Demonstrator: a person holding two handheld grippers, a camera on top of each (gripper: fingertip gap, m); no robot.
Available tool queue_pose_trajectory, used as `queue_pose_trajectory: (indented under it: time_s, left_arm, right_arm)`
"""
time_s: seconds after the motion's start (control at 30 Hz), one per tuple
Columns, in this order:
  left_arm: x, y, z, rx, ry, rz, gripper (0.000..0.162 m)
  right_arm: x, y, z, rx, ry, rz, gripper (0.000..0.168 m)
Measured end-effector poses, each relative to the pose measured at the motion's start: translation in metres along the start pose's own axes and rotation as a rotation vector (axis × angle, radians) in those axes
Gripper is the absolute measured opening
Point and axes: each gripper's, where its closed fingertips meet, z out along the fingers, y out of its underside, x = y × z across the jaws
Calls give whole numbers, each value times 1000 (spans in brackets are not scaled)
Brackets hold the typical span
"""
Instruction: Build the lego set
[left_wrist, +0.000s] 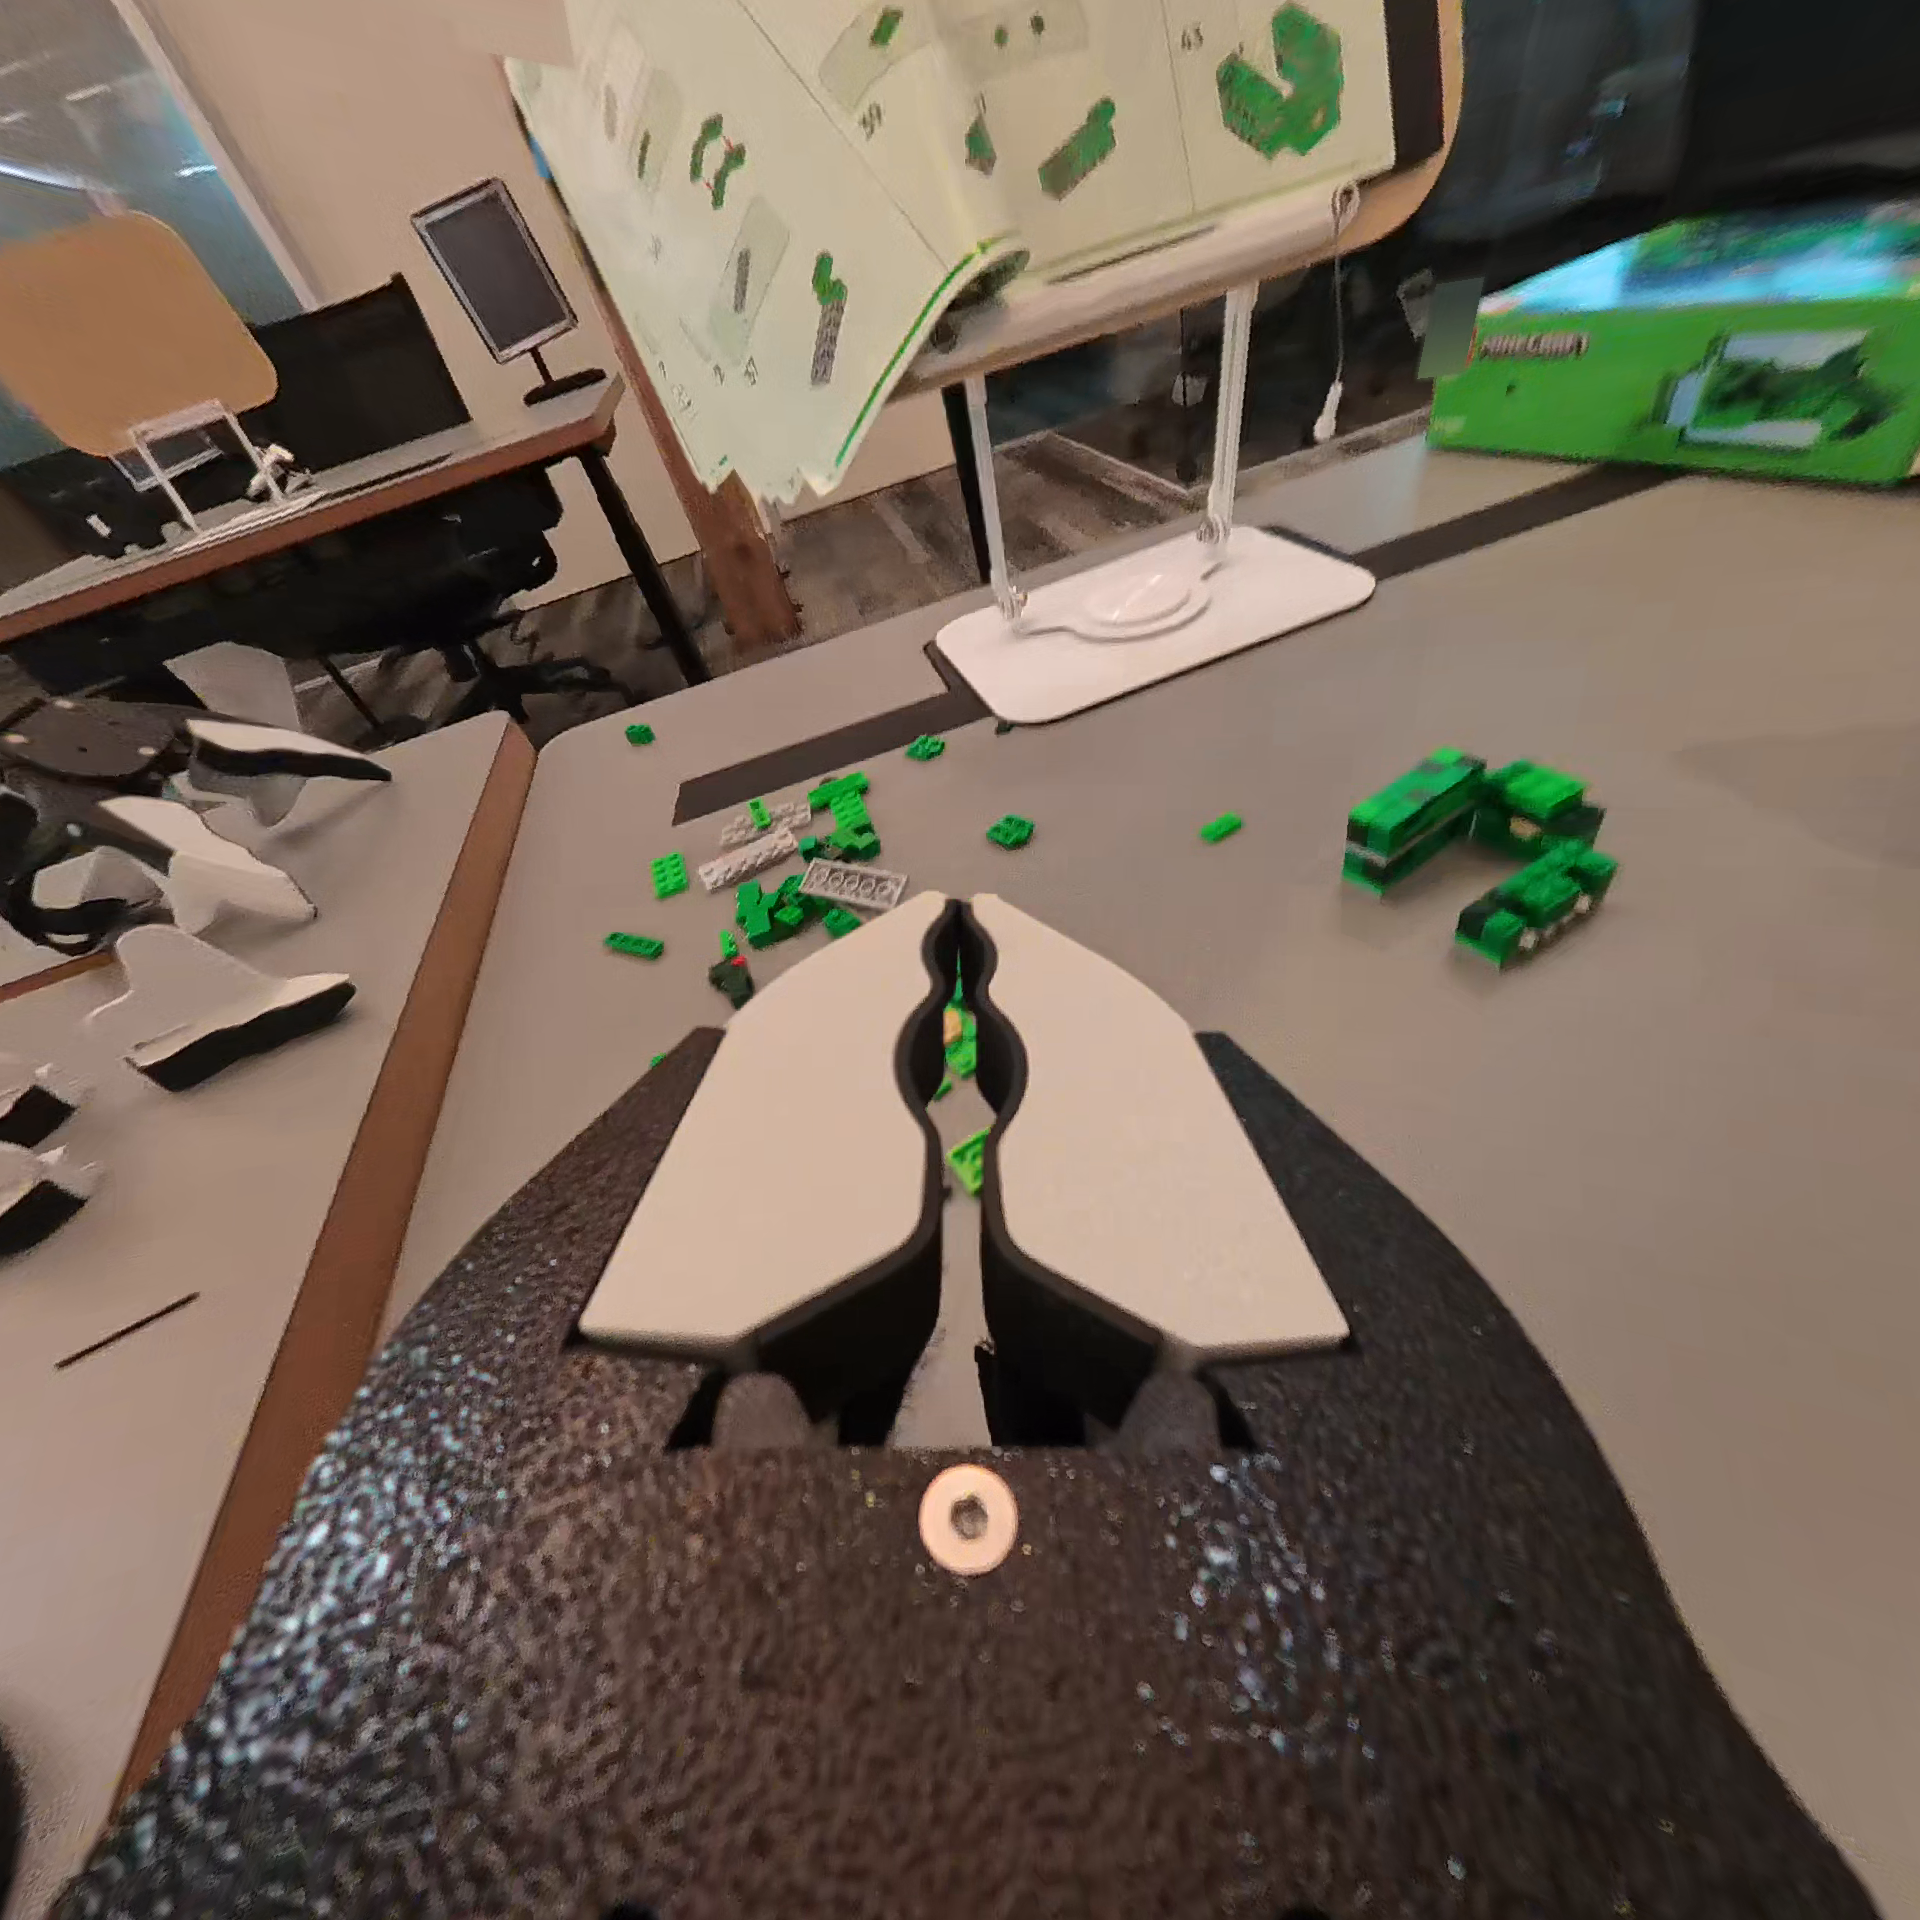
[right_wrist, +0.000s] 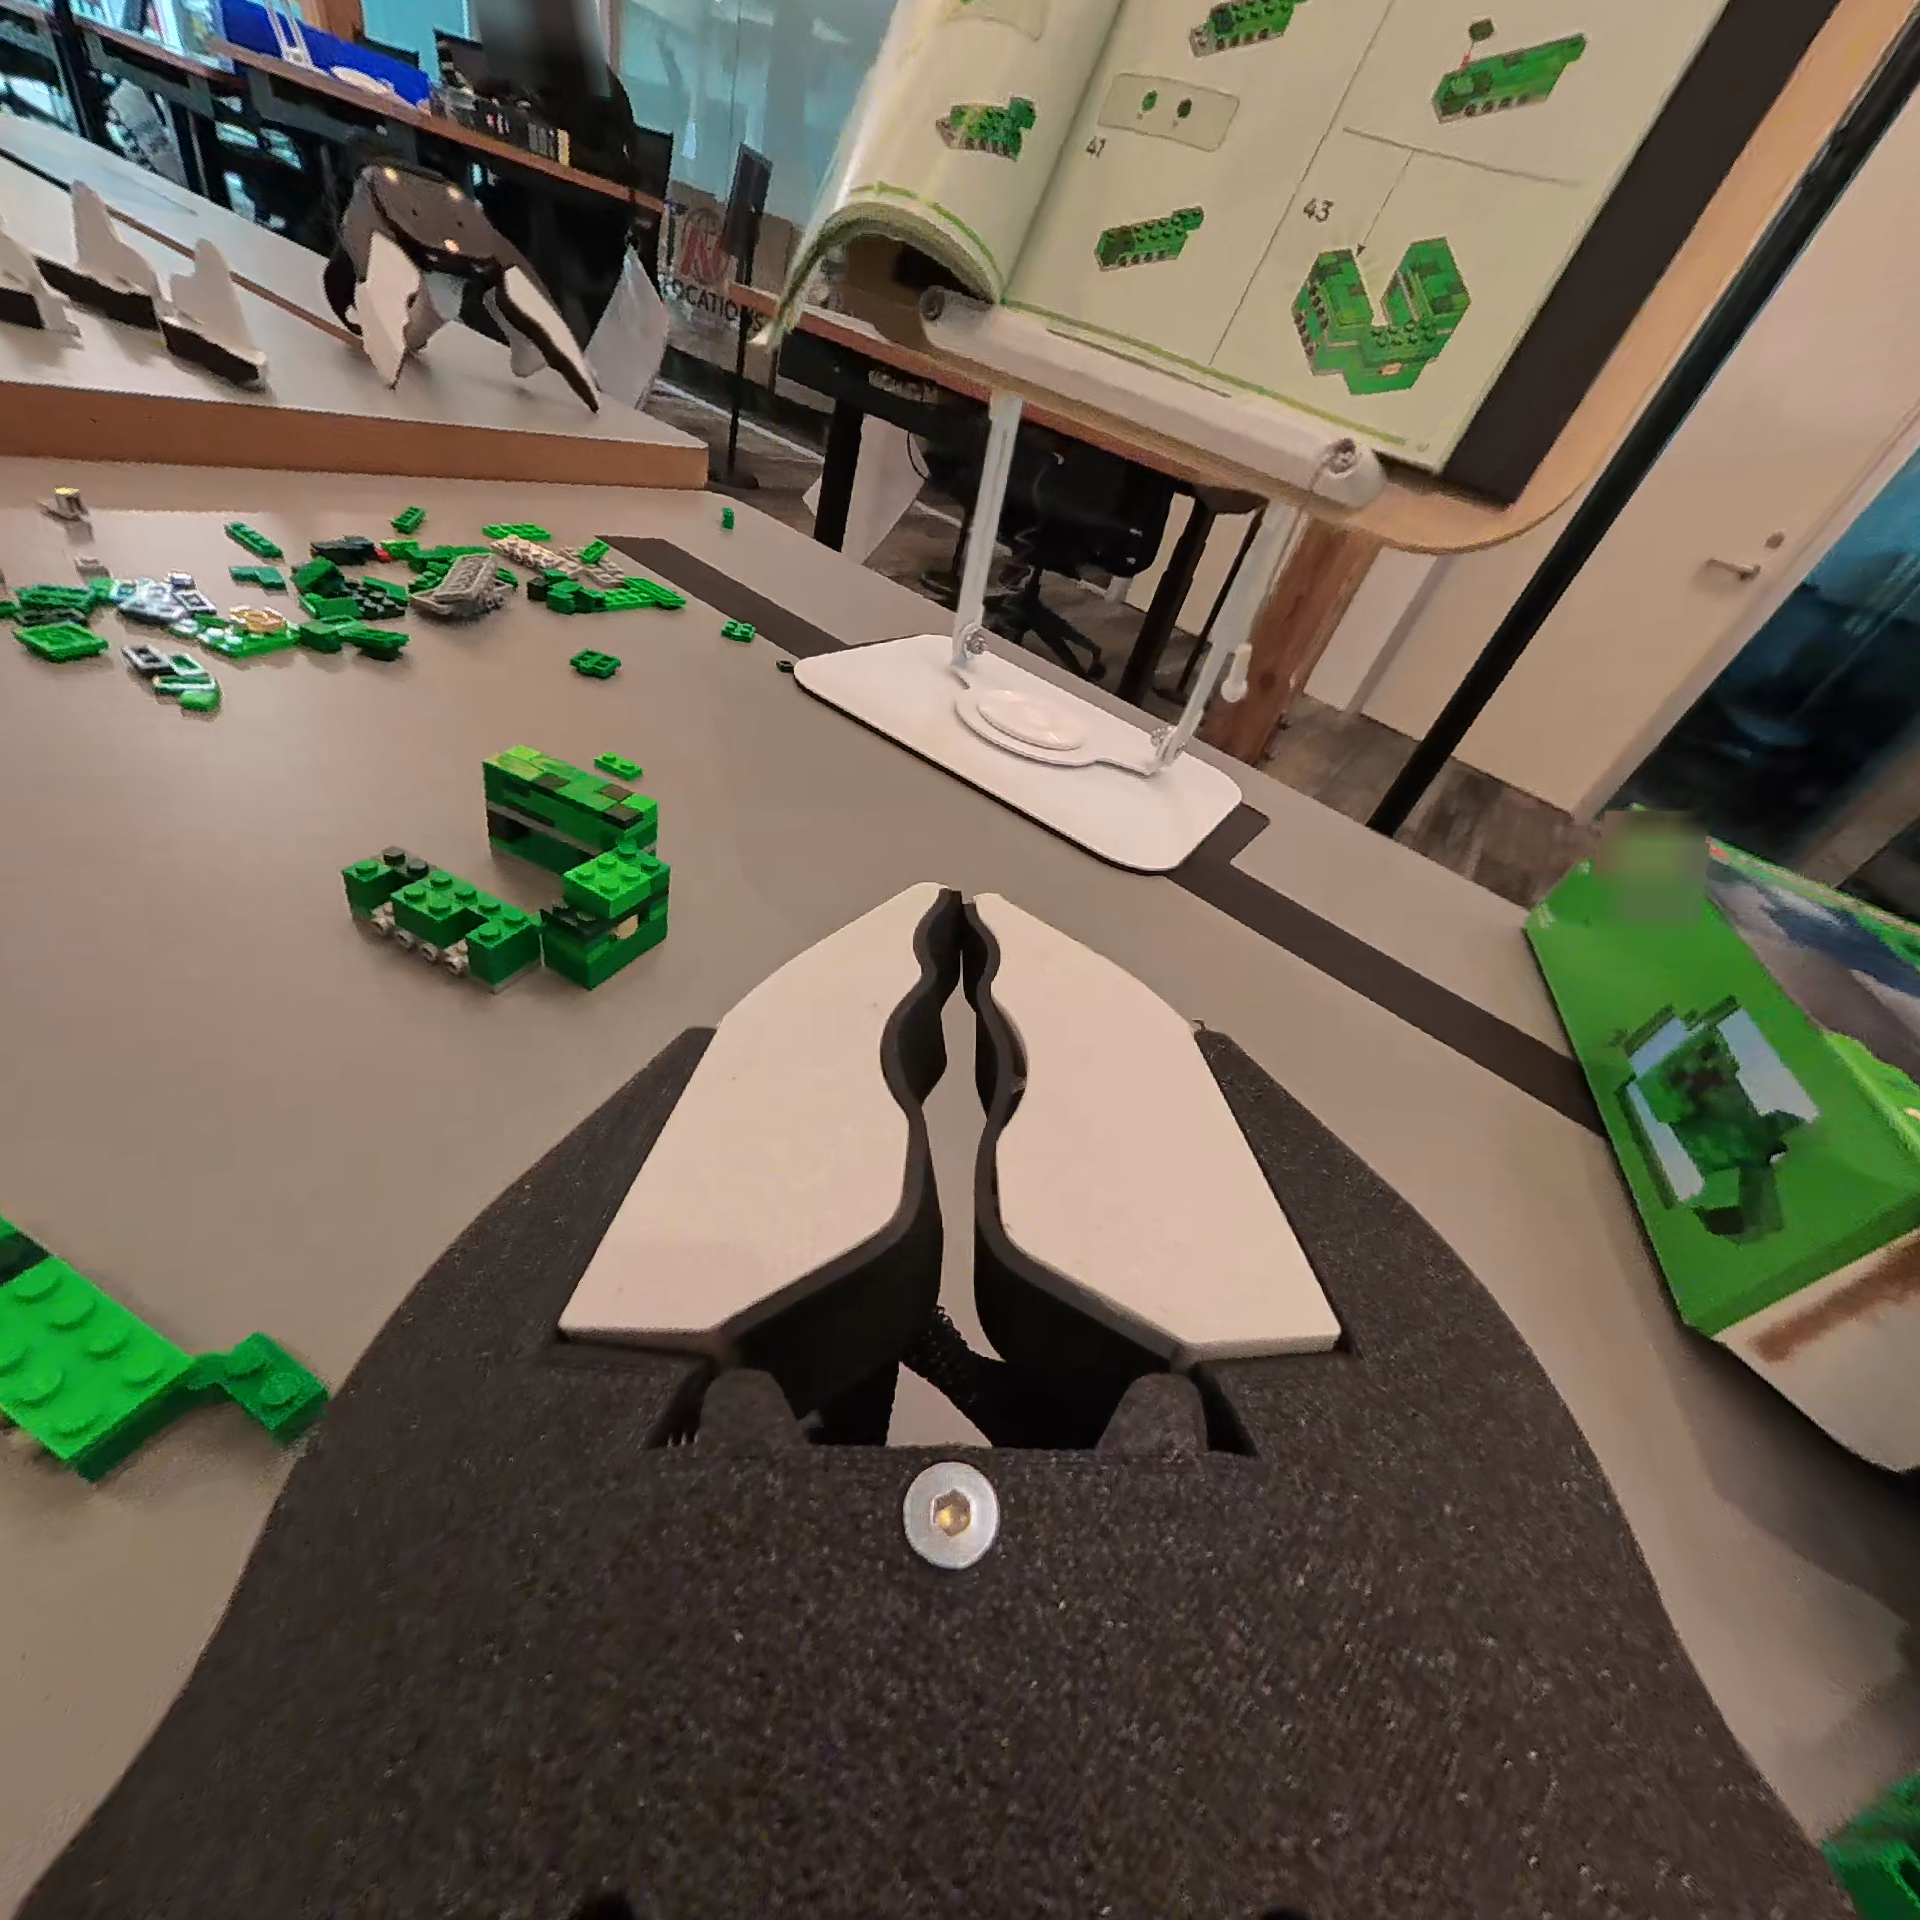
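Note:
A U-shaped green lego build (left_wrist: 1481, 852) stands on the grey table, right of my left gripper; it also shows in the right wrist view (right_wrist: 520, 868), left of my right gripper. A pile of loose green and grey lego pieces (left_wrist: 790, 862) lies just beyond and under my left gripper (left_wrist: 961, 906), whose fingers are shut with nothing between the tips. The pile also shows in the right wrist view (right_wrist: 312, 603) at far left. My right gripper (right_wrist: 958, 896) is shut and empty above bare table. A flat green plate assembly (right_wrist: 114, 1371) lies at the left edge.
An open instruction booklet (right_wrist: 1247, 156) rests on a white stand (right_wrist: 1039, 748) at the table's back edge. The green set box (right_wrist: 1745, 1122) lies at the right. A second table (left_wrist: 208, 1195) to the left holds spare gripper parts (left_wrist: 197, 873).

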Motion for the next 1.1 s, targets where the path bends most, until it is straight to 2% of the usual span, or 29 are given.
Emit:
queue_pose_trajectory:
  time_s: [0.1, 0.17, 0.2, 0.23, 0.27, 0.3, 0.47, 0.53, 0.67, 0.9, 1.1]
  left_arm:
    - [5, 13, -12, -15, 63, 47, 0]
    - [-1, 32, -16, -116, 35, 79, 3]
    - [-2, 41, -18, -171, 45, 98, 50]
    - [-1, 49, -21, -224, 71, 102, 78]
    - [-3, 56, -24, -265, 85, 85, 88]
    - [-3, 61, -27, -299, 108, 74, 91]
    - [-17, 78, -31, -451, 198, 72, 67]
    - [-16, 83, -31, -526, 286, 71, 56]
    - [-6, 88, -36, -596, 455, 90, 49]
    - [25, 83, -22, -559, 563, 91, 40]
    - [40, 72, 23, -515, 623, 219, 34]
  right_arm:
    - [-8, 2, 5, 3, -35, -27, 0]
    - [-10, 3, 6, 2, -39, -42, 0]
    - [-10, 2, 6, 6, -42, -47, 0]
    - [-11, 2, 5, 11, -45, -50, 0]
    - [-11, 1, 5, 14, -47, -52, 0]
    - [-12, 1, 5, 15, -49, -52, 0]
    - [-14, 2, 6, 13, -61, -60, 0]
    - [-16, 2, 6, 13, -70, -70, 0]
    - [-19, 2, 6, 9, -80, -99, 0]
    - [-28, 1, 6, 19, -126, -115, 0]
    - [-24, -1, 5, 31, -139, -52, 0]
